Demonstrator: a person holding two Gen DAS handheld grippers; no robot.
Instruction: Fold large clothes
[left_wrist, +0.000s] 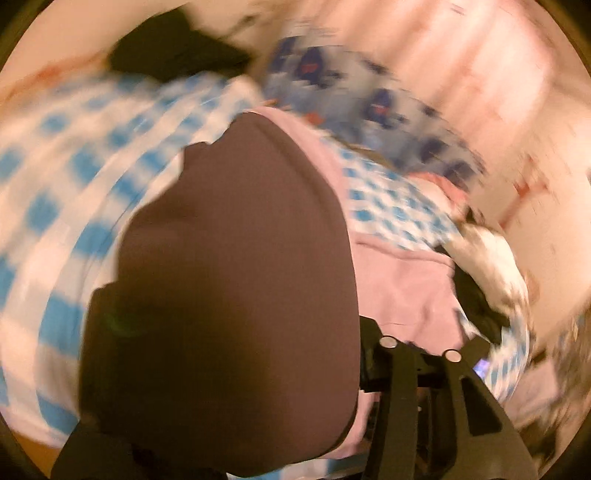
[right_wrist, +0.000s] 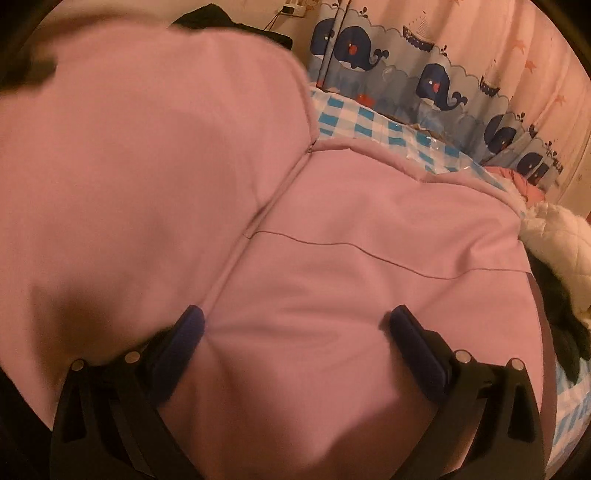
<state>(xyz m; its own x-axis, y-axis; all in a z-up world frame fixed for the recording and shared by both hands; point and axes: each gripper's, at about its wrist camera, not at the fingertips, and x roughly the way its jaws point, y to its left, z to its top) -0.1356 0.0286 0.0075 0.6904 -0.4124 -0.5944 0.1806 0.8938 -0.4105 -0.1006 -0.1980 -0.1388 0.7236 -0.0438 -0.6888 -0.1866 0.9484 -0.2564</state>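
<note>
Now we are mid-fold: the pink garment (right_wrist: 332, 221) lies under and ahead of our right gripper (right_wrist: 295, 325), fingers spread. Our left gripper (left_wrist: 417, 347) lifts a flap whose brown lining hides its fingers; their state we cannot tell. Next, lay it flat.

Blurred view. My left gripper (left_wrist: 314, 373) gripped pink garment (left_wrist: 399, 291), its dark lining (left_wrist: 236, 280) filling centre; checked cloth (left_wrist: 74, 177) at nine o'clock.
</note>
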